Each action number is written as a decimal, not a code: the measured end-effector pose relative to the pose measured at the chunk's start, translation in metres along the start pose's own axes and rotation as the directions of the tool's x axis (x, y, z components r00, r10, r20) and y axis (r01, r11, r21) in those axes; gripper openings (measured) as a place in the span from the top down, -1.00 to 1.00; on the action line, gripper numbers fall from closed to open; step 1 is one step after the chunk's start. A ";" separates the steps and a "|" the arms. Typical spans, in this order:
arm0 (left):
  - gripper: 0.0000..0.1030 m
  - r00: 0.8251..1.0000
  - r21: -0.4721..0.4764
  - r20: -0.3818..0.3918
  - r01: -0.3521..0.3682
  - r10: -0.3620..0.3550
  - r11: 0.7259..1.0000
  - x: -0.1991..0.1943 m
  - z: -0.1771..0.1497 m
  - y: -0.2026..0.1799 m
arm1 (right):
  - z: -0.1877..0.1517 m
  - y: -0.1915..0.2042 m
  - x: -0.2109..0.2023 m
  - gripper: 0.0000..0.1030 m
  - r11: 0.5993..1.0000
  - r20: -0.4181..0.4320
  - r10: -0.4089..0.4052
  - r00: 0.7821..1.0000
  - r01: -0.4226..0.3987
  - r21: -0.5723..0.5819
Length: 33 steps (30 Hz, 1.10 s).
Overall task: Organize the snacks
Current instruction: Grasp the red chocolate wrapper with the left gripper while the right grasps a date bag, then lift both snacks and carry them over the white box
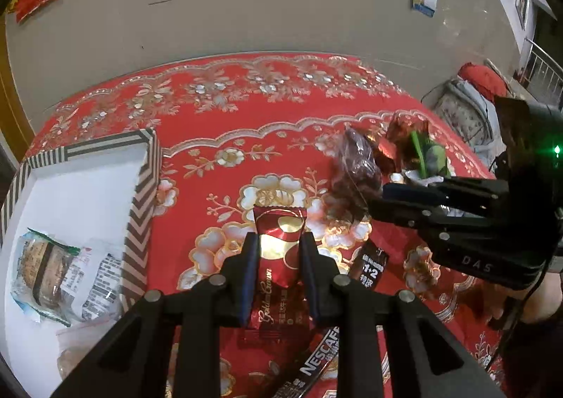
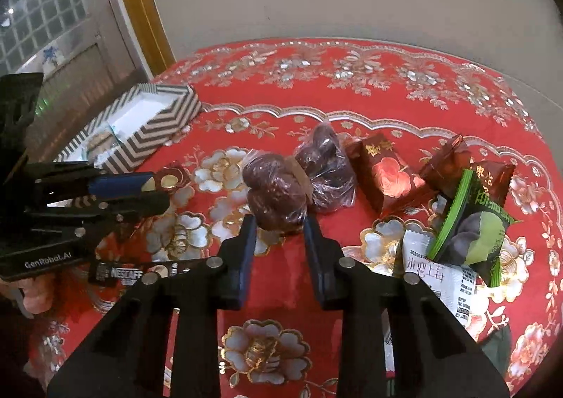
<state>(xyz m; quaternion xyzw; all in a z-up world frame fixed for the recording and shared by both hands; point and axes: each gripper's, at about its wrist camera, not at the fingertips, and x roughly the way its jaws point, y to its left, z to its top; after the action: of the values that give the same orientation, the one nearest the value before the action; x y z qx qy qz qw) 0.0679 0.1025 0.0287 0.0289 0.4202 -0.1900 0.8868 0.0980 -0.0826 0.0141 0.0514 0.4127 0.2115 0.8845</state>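
Note:
My left gripper [image 1: 278, 243] is shut on a dark red Golden Crown wafer packet [image 1: 276, 264] and holds it over the red tablecloth. The striped box [image 1: 140, 194] stands to its left with a biscuit packet [image 1: 42, 271] inside. My right gripper [image 2: 279, 225] is open, its fingertips either side of a clear bag of brown dates [image 2: 274, 192] lying on the cloth. It also shows in the left wrist view [image 1: 380, 201]. The left gripper [image 2: 155, 190] shows in the right wrist view with the red packet.
A second date bag [image 2: 325, 173], red packets [image 2: 385, 173], a green-and-black snack [image 2: 471, 229] and a white sachet [image 2: 436, 275] lie at the right. A Nescafe stick [image 2: 119, 273] lies at the front. The striped box [image 2: 151, 130] is at the back left.

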 end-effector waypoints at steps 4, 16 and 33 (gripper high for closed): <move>0.49 1.000 -0.031 0.014 0.009 -0.009 0.999 -0.004 0.002 0.007 | -0.001 0.001 -0.004 0.75 1.000 0.015 0.004 1.000 -0.004 0.000; 0.49 0.999 -0.060 0.029 0.019 -0.018 0.998 -0.010 0.004 0.013 | -0.003 0.001 -0.018 -0.28 0.994 0.077 -0.107 0.991 0.107 0.008; 0.49 0.998 -0.089 0.045 0.041 -0.037 0.995 -0.019 0.006 0.022 | 0.035 0.020 0.042 -0.29 0.924 -0.070 -0.377 0.923 0.380 0.037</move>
<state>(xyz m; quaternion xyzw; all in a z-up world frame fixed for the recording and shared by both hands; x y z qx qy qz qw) 0.0690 0.1275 0.0443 -0.0232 0.4097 -0.1889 0.8922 0.1413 -0.0440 0.0127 -0.0138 0.4468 0.0278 0.8941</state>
